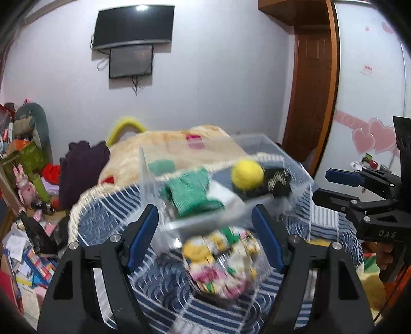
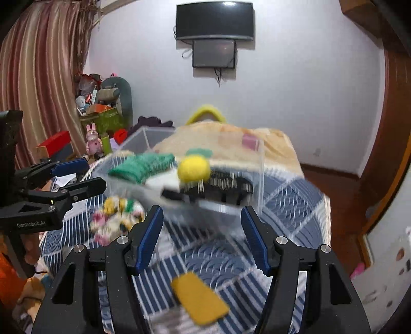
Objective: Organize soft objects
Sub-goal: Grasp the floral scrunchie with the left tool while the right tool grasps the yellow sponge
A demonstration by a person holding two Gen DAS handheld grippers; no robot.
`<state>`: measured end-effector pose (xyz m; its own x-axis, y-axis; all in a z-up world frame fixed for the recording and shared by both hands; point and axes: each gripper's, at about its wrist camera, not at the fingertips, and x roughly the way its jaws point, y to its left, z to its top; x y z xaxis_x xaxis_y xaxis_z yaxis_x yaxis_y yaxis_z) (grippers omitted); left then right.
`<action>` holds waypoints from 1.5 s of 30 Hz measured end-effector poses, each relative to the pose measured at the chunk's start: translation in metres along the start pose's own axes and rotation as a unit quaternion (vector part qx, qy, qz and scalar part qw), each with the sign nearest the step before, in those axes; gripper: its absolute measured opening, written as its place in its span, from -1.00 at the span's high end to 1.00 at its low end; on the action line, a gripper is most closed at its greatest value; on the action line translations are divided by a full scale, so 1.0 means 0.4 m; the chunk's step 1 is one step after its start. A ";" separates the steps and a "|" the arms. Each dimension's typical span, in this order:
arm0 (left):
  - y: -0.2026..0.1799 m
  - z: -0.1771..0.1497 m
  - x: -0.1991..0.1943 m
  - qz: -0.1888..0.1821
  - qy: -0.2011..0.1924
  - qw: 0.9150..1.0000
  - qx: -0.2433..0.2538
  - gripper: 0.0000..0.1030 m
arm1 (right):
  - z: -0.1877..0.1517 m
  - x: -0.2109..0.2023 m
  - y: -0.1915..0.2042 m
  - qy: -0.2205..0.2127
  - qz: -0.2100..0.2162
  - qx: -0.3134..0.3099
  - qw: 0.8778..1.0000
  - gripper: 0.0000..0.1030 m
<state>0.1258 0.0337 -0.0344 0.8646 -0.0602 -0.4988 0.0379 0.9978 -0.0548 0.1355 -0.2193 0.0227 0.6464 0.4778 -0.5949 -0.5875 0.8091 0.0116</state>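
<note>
A clear plastic bin [image 1: 269,144] stands on the blue patterned bed cover and holds a green knitted cloth [image 1: 190,192], a yellow ball [image 1: 247,173] and a black item [image 1: 278,181]. A multicoloured soft bundle [image 1: 221,262] lies on the cover in front of the bin. My left gripper [image 1: 205,236] is open just above that bundle, touching nothing. My right gripper [image 2: 201,240] is open and empty in front of the bin [image 2: 260,164]; a mustard felt piece [image 2: 199,299] lies below it. The bundle [image 2: 115,221] shows at its left. Both views are blurred.
A beige blanket [image 1: 159,146] covers the bed's far end, with a purple cloth [image 1: 82,169] beside it. Toys, boxes and papers [image 1: 28,205] clutter the floor at left. A wooden door [image 1: 310,90] stands at right. A TV [image 2: 214,21] hangs on the wall.
</note>
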 end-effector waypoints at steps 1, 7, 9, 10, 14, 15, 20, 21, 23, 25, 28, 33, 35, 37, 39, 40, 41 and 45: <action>-0.004 -0.015 0.000 -0.004 0.007 1.000 -0.001 -0.46 | -0.011 0.003 -0.002 0.006 0.000 0.004 1.000 -0.16; -0.024 -0.092 0.036 -0.021 0.058 0.998 -0.017 -0.47 | -0.099 0.036 -0.017 0.055 0.009 0.031 0.998 -0.16; -0.026 -0.116 0.047 -0.032 0.071 0.996 -0.034 -0.47 | -0.121 0.044 -0.018 0.067 0.012 0.033 0.997 -0.16; -0.030 -0.127 0.051 -0.035 0.076 0.996 -0.039 -0.47 | -0.127 0.047 -0.017 0.071 0.012 0.034 0.997 -0.15; -0.041 -0.148 0.070 -0.024 0.084 0.995 -0.040 -0.47 | -0.145 0.058 -0.030 0.082 0.022 0.048 0.995 -0.15; -0.039 -0.149 0.076 -0.022 0.086 0.995 -0.043 -0.46 | -0.146 0.061 -0.035 0.081 0.028 0.054 0.995 -0.15; -0.025 -0.159 0.089 -0.014 0.083 0.995 -0.060 -0.15 | -0.159 0.069 -0.028 0.087 0.052 0.057 0.993 0.00; -0.022 -0.161 0.091 -0.012 0.084 0.995 -0.059 -0.09 | -0.157 0.071 -0.022 0.088 0.056 0.056 0.993 0.06; -0.018 -0.166 0.095 -0.016 0.089 0.994 -0.060 0.11 | -0.157 0.064 -0.015 0.083 0.053 0.052 0.994 0.12; -0.016 -0.166 0.094 -0.020 0.088 0.994 -0.065 0.27 | -0.160 0.059 -0.013 0.079 0.052 0.050 0.994 0.18; -0.017 -0.168 0.077 -0.025 0.080 0.995 -0.063 0.50 | -0.160 0.048 -0.011 0.069 0.045 0.048 0.995 0.25; -0.021 -0.161 0.041 -0.019 0.063 0.997 -0.050 0.58 | -0.143 0.015 -0.019 0.040 0.032 0.051 0.997 0.28; -0.021 -0.156 0.025 -0.017 0.055 0.997 -0.051 0.58 | -0.132 0.002 -0.022 0.027 0.028 0.054 0.998 0.28; -0.019 -0.147 0.010 -0.016 0.046 0.997 -0.052 0.58 | -0.124 -0.013 -0.029 0.013 0.024 0.057 0.998 0.28; -0.017 -0.136 -0.008 -0.015 0.035 0.998 -0.052 0.58 | -0.107 -0.026 -0.034 -0.001 0.021 0.059 0.998 0.28; -0.016 -0.129 -0.016 -0.014 0.031 0.998 -0.053 0.58 | -0.096 -0.026 -0.030 -0.006 0.019 0.059 0.998 0.28; -0.014 -0.124 -0.024 -0.012 0.024 0.998 -0.053 0.58 | -0.086 -0.031 -0.030 -0.013 0.017 0.058 0.998 0.28; 0.003 -0.091 -0.055 0.000 -0.002 0.998 -0.061 0.58 | -0.042 -0.046 -0.025 -0.039 0.010 0.051 0.998 0.28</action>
<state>0.0887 0.0353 -0.0549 0.8667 -0.0596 -0.4952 -0.0229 0.9870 -0.1590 0.1215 -0.2418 0.0201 0.6733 0.5152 -0.5303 -0.5501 0.8283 0.1063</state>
